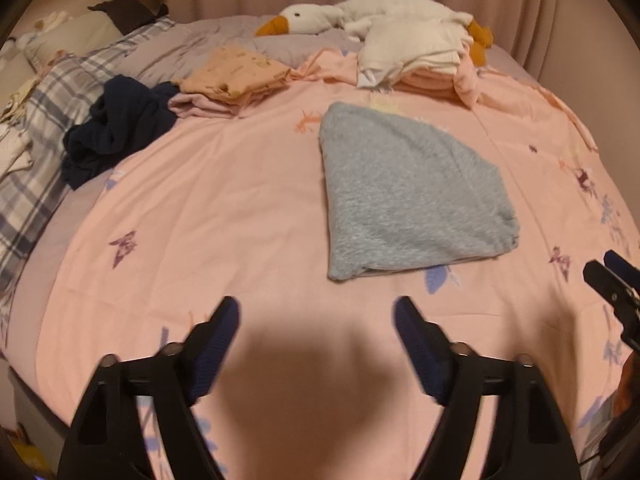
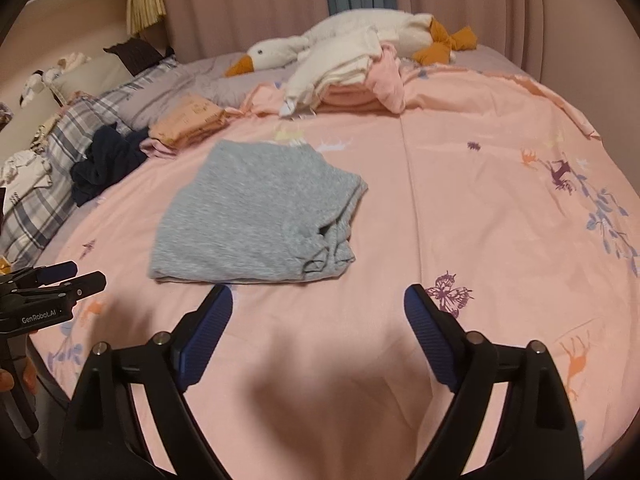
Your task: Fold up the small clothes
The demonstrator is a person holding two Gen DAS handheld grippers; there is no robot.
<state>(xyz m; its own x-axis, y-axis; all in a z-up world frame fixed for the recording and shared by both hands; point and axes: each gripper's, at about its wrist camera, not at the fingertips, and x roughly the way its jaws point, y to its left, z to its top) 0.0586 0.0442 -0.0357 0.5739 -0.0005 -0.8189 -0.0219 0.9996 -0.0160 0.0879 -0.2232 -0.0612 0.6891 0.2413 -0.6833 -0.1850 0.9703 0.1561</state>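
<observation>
A folded grey garment [image 1: 408,196] lies flat on the pink printed bed sheet [image 1: 224,216]; it also shows in the right wrist view [image 2: 256,212]. My left gripper [image 1: 318,312] is open and empty, just in front of the garment and a little to its left. My right gripper [image 2: 318,300] is open and empty, in front of the garment's near right corner. The right gripper's tip shows at the right edge of the left wrist view [image 1: 612,276]. A crumpled dark navy garment [image 1: 116,128] lies at the left. A folded peach garment [image 1: 236,74] sits behind it.
A white goose plush [image 1: 384,20] lies at the back on a stack of folded pink and white clothes [image 1: 424,68]. A plaid pillow [image 1: 48,120] runs along the left side. Curtains [image 2: 248,4] hang behind the bed.
</observation>
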